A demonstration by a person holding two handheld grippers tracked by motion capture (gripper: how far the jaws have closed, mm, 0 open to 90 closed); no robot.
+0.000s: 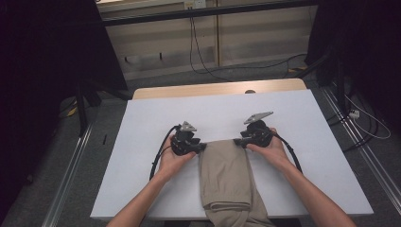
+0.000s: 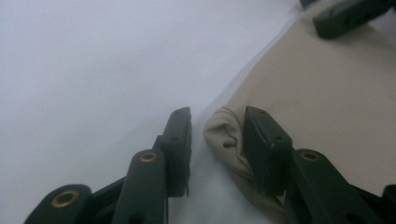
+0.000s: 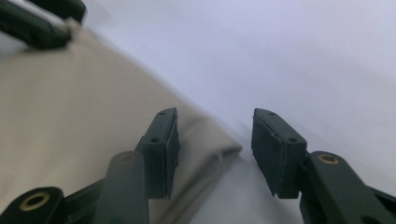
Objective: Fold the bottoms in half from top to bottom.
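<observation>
A folded beige cloth point(image 1: 226, 177) lies on the white table point(image 1: 142, 142), hanging over its near edge. The left gripper point(image 2: 217, 128) and right gripper point(image 3: 215, 135) sit at the cloth's far corners, jaws apart around the fabric.

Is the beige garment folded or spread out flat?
Folded: the beige garment lies as a narrow strip with layered folds at its near end, and doubled edges show at its far corners beside both open grippers.

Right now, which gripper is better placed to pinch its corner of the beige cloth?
Left. The left gripper has the beige cloth corner bunched between its open fingers. The right gripper is open too, but its corner lies flat below the gap.
</observation>
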